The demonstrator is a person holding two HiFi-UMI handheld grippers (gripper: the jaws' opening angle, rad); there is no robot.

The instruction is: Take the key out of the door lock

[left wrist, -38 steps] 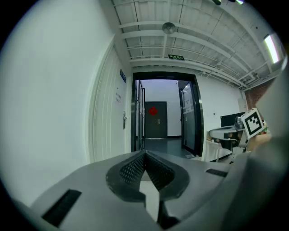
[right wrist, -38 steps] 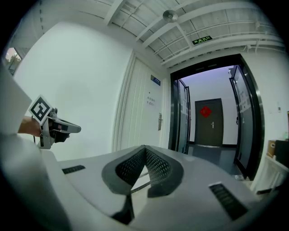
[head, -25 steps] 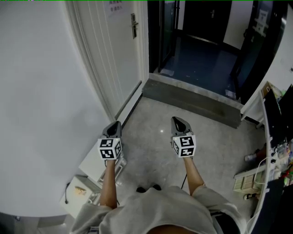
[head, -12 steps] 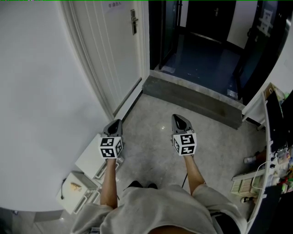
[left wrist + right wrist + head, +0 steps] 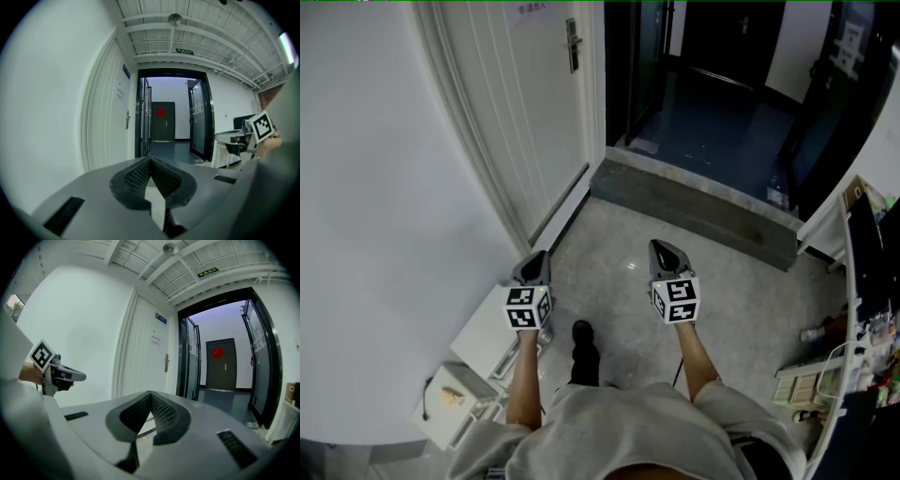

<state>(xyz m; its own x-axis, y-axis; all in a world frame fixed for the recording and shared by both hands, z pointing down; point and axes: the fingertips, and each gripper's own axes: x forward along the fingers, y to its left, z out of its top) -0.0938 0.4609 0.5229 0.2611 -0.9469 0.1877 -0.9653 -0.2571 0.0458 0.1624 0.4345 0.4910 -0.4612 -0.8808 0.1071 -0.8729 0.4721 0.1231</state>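
Both forearms reach forward, left gripper and right gripper nearly level. Their jaws are closed and empty, facing the door.

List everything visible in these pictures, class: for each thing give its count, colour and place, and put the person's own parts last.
door: one, white, left wall
lock plate with handle: one, metal, door's right edge; any key is too small to tell
far door: one, dark, corridor end
threshold step: one, grey, before the dark doorway
exit sign: one, green, above doorway
boxes: two, white, floor by left wall
shoe: one, black, on floor
left gripper: one, grey, shut, empty
right gripper: one, grey, shut, empty
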